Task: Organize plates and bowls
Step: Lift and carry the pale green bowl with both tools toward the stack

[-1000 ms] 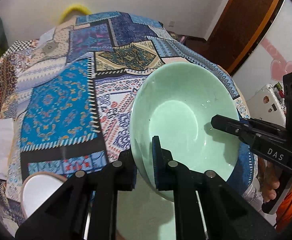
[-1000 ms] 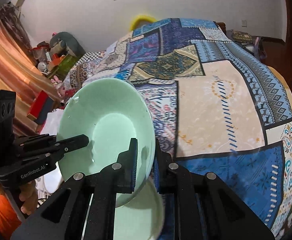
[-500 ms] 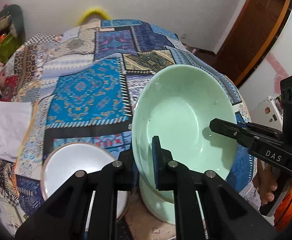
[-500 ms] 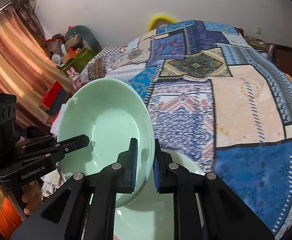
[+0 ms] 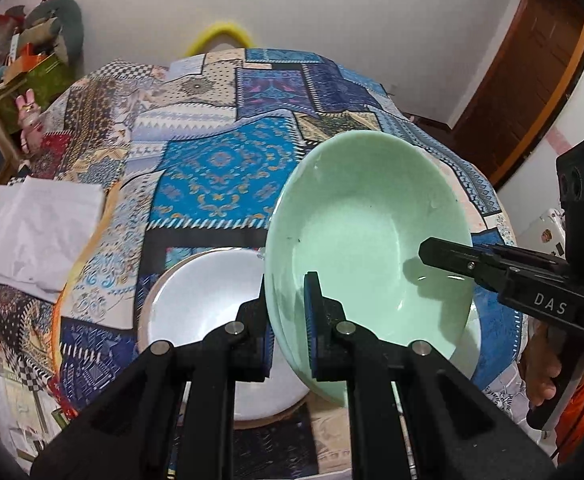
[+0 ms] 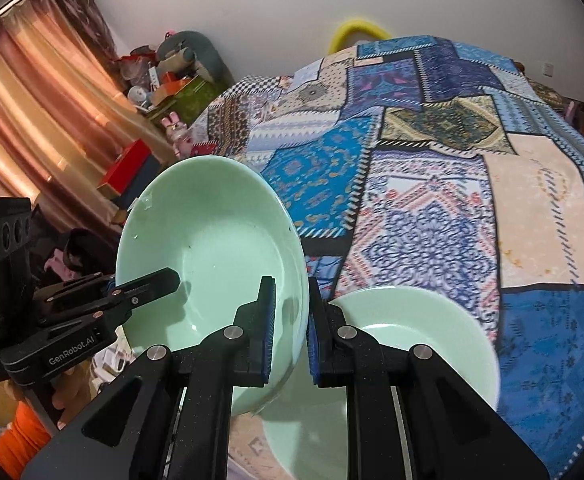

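A pale green bowl (image 5: 372,236) is held in the air between both grippers, tilted. My left gripper (image 5: 288,324) is shut on its near rim. My right gripper (image 6: 290,324) is shut on the opposite rim of the same bowl (image 6: 212,264). The right gripper's body shows at the right of the left wrist view (image 5: 532,280), the left gripper's at the left of the right wrist view (image 6: 72,320). A second green bowl (image 6: 404,344) sits on the bed under the held one. A white plate (image 5: 204,312) lies to its left.
A patchwork quilt (image 5: 220,176) covers the bed. A folded white cloth (image 5: 36,236) lies at the left edge. Clutter and toys (image 6: 164,80) and a curtain (image 6: 32,120) stand beyond the bed's left side. A brown door (image 5: 532,80) is at the right.
Both grippers have lifted the green bowl higher and pulled back. The white plate and the second green bowl below have come more fully into view.
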Demonstrator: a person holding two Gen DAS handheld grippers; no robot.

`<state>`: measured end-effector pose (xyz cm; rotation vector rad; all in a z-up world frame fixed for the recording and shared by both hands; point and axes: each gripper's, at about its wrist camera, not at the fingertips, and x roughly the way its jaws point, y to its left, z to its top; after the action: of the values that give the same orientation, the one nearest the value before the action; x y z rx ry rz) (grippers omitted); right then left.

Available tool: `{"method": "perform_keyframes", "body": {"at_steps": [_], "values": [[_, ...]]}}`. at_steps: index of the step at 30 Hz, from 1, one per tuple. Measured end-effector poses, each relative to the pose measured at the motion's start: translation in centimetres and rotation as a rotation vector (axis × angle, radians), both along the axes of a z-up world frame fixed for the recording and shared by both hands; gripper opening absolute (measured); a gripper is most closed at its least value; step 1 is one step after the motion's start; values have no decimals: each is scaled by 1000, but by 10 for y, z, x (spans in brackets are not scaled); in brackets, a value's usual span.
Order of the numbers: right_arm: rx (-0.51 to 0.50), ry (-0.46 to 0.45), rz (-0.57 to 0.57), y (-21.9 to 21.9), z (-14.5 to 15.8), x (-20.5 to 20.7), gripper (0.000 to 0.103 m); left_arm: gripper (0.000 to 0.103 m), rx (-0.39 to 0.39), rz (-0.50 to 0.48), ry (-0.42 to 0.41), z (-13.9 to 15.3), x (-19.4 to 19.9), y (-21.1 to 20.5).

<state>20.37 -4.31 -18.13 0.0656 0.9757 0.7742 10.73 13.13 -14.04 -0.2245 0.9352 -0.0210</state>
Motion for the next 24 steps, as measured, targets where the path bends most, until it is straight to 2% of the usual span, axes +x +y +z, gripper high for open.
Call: {"method": "perform_keyframes", "body": {"at_steps": [11, 17, 24], "values": [[-16, 28, 61, 41, -17, -13, 13, 12, -19, 67, 32, -22, -27, 39], [-31, 54, 99, 64, -28, -17, 13, 12, -24, 106, 49, -33, -32, 58], [-49, 87, 115, 75, -40, -16, 13, 12, -9, 103, 72, -54, -29, 67]]}}
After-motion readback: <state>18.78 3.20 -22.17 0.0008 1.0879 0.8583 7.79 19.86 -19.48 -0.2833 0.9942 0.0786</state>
